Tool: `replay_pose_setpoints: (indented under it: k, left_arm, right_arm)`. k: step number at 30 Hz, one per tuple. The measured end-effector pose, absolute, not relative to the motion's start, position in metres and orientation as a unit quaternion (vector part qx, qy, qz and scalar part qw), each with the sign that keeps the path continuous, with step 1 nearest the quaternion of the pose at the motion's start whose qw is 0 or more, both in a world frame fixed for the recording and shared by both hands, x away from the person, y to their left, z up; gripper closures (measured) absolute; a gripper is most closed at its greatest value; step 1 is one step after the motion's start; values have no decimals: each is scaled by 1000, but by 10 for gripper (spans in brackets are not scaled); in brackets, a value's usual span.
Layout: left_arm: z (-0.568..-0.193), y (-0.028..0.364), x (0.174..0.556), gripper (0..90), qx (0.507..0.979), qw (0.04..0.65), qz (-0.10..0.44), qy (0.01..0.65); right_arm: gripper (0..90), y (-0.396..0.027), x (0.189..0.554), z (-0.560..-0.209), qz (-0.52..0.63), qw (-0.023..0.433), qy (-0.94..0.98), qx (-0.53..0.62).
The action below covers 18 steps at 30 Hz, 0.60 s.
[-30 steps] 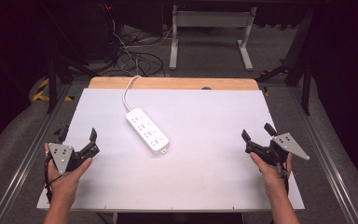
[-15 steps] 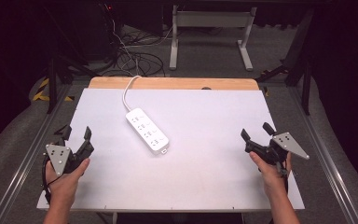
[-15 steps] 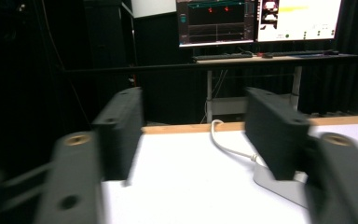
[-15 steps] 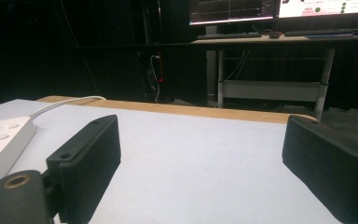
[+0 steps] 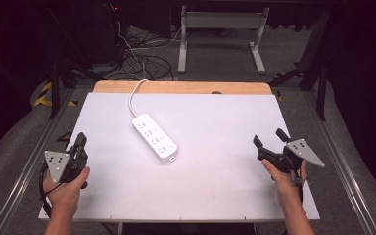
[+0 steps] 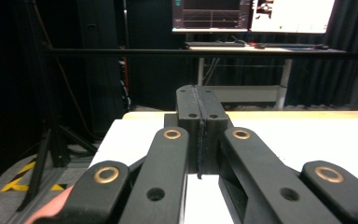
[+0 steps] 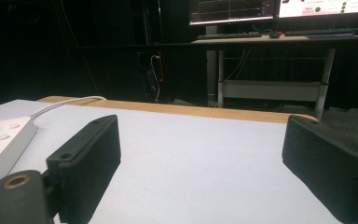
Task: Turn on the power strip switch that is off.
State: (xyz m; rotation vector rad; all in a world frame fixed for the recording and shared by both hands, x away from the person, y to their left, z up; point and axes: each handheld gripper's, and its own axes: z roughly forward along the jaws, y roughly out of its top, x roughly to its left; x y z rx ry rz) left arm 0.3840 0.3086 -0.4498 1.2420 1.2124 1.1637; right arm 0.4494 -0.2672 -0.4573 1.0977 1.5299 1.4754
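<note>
White power strip (image 5: 154, 137) lies mid-surface (image 5: 215, 196). My left hand-held gripper (image 5: 80, 147) is closed, empty; my right hand-held gripper (image 5: 268, 139) gapes wide.

Counter (image 5: 215, 196): matt white sheet, smooth, with a bare wood strip (image 5: 186, 87) at its far edge. Power strip (image 5: 154, 137): smooth white plastic, slight sheen. Gripper fingers (image 7: 91, 158): matt black plastic, ribbed pads, brass-coloured rivets (image 6: 106, 174).

White power strip (image 5: 154, 137) on table (image 5: 225, 186)
</note>
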Motion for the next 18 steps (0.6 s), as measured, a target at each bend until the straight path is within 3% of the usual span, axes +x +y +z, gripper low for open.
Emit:
replay_pose_setpoints:
  k: [18]
  left_arm:
    - [-412, 295, 419, 899, 547, 479, 485, 486]
  right_arm:
    - [126, -271, 453, -458, 574, 361, 593, 434]
